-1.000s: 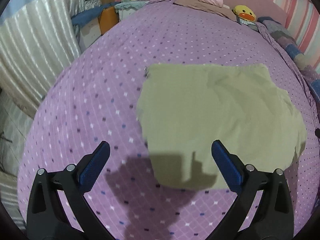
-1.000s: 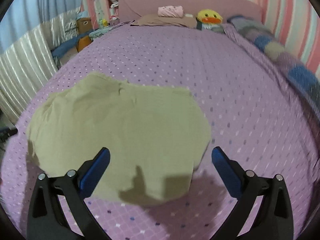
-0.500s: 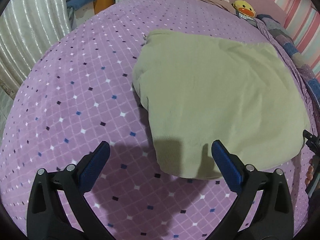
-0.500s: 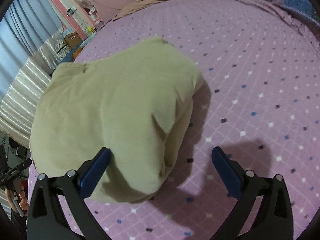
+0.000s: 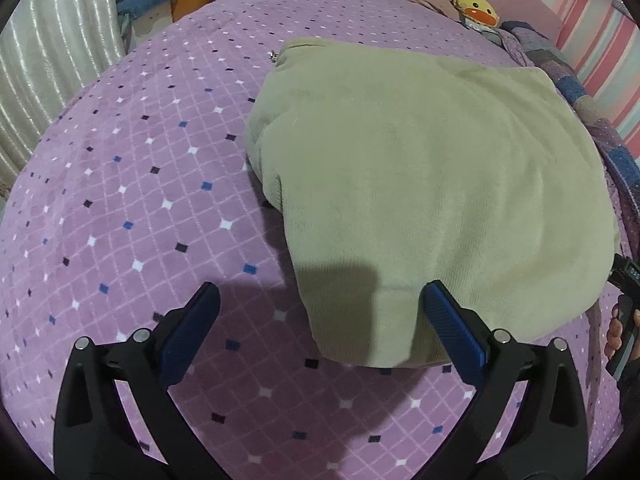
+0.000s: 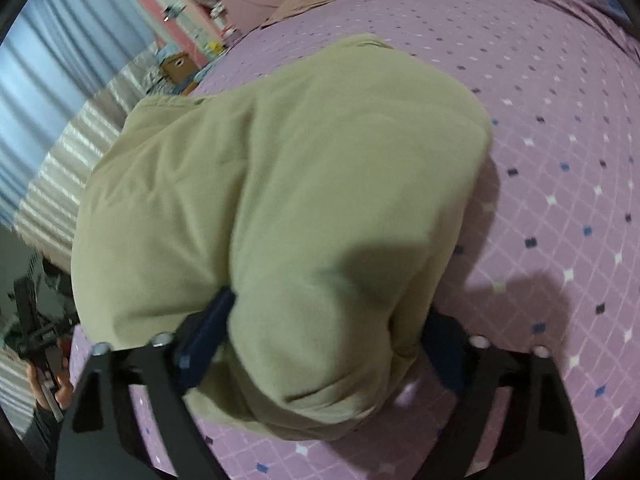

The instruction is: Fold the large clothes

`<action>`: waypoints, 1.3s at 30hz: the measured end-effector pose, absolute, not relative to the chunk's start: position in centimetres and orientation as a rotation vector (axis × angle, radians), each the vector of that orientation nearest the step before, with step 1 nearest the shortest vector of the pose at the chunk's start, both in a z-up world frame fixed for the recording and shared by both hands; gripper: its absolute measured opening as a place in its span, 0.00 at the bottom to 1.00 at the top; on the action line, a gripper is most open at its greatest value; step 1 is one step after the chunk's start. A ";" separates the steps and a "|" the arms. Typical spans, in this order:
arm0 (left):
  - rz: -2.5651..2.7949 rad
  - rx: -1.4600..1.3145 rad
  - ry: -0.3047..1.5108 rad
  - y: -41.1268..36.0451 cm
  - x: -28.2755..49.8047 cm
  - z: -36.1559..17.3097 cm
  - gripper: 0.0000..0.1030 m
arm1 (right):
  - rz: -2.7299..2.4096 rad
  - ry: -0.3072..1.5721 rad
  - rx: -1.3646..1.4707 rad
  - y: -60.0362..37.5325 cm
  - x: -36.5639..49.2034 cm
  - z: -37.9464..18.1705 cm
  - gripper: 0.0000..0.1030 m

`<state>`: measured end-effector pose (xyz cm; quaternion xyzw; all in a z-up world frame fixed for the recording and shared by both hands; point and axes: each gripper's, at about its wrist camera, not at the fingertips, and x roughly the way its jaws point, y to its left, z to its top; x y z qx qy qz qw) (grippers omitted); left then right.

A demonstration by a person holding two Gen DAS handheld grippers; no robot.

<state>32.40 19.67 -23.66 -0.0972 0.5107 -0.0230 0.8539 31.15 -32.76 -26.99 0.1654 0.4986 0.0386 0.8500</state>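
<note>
Left wrist view: the bed (image 5: pixel 120 208), under a purple diamond-check cover, fills the frame. A large olive garment (image 5: pixel 420 184) lies on it in a thick folded bundle, right of centre, its near corner reaching down between the fingers of the left gripper (image 5: pixel 320 328). That gripper is spread wide and grips nothing; its right finger (image 5: pixel 452 332) sits just beside the cloth edge, the left finger over bare cover. A small metal fitting (image 5: pixel 273 56) shows at the garment's far left corner, possibly a zip pull.

Right wrist view: the same garment (image 6: pixel 280 200) bulges toward the camera, its near corner lying between the fingers of the right gripper (image 6: pixel 320 340). The jaws look wide apart with cloth draped over both blue pads; no pinch is evident, though blur limits certainty.

Risks, in my judgement:
- The bundle is thick and soft. A jaw closing on the top layer only would peel the fold open on lifting.
- The two grippers address different corners. Uneven closing or lifting would skew the fold and bunch the middle.
- The plush cover may be caught with the cloth if a finger digs low.
- The metal fitting could snag the cover if dragged.

A pillow, a pink item and a yellow duck toy (image 5: pixel 478 10) at the headboard are well apart from the work.
</note>
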 end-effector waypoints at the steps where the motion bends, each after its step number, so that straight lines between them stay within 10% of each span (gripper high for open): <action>1: -0.060 -0.213 1.076 19.7 32.7 -23.8 0.97 | 0.084 1.055 0.329 -32.5 31.2 -26.8 0.75; 23: -0.264 -0.473 1.133 17.7 37.7 -28.0 0.97 | 0.059 1.079 0.327 -33.1 31.1 -26.7 0.75; 29: -0.236 -0.295 1.154 15.1 38.2 -26.3 0.78 | 0.041 1.068 0.308 -32.6 30.9 -26.3 0.72; 39: -0.152 -0.193 1.163 12.4 38.5 -25.7 0.72 | 0.037 1.055 0.281 -31.8 30.7 -25.7 0.64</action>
